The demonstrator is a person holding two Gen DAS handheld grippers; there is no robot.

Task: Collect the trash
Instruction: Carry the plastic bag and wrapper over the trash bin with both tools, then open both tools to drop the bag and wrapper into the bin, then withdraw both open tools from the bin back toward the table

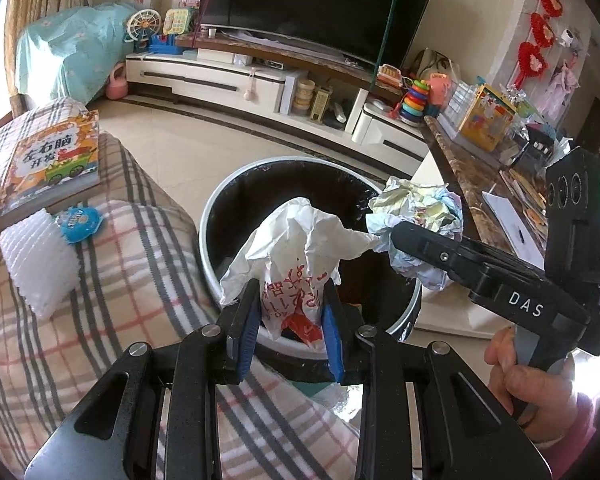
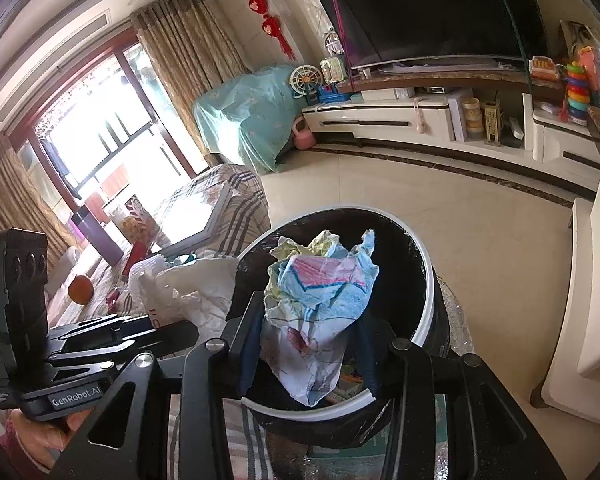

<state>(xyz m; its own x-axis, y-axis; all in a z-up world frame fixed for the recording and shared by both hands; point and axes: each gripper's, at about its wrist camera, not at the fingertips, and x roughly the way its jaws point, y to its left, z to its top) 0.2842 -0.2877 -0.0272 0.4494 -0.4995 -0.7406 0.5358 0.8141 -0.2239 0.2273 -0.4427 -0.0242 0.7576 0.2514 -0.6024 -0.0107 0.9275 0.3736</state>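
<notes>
1. Trash is clamped in both of my grippers, over the open mouth of the bin (image 1: 228, 200).
2. My left gripper (image 1: 292, 320) has its blue pads (image 1: 247, 332) pressed narrow on a crumpled white bag (image 1: 296, 248) with red print, and the bag's top puffs up above the pads.
3. That bag hangs over the near rim of the bin, on the side next to the plaid sofa cover (image 1: 112, 272).
4. My right gripper (image 2: 308, 344) is closed on a crumpled paper ball (image 2: 320, 304) coloured blue, pink and pale yellow.
5. In the left wrist view the paper ball sits over the bin's right rim, with the bag's corner just beside it, perhaps touching.
6. Black lining covers the inside of the bin, and some scraps show at the bottom in the right wrist view.
7. On the sofa cover lie a picture book (image 1: 52, 160), a white ribbed pad (image 1: 36, 260) and a small blue packet (image 1: 78, 220).
8. My hand (image 1: 536, 380) grips the handle of the right gripper at the right edge of the left wrist view.
</notes>
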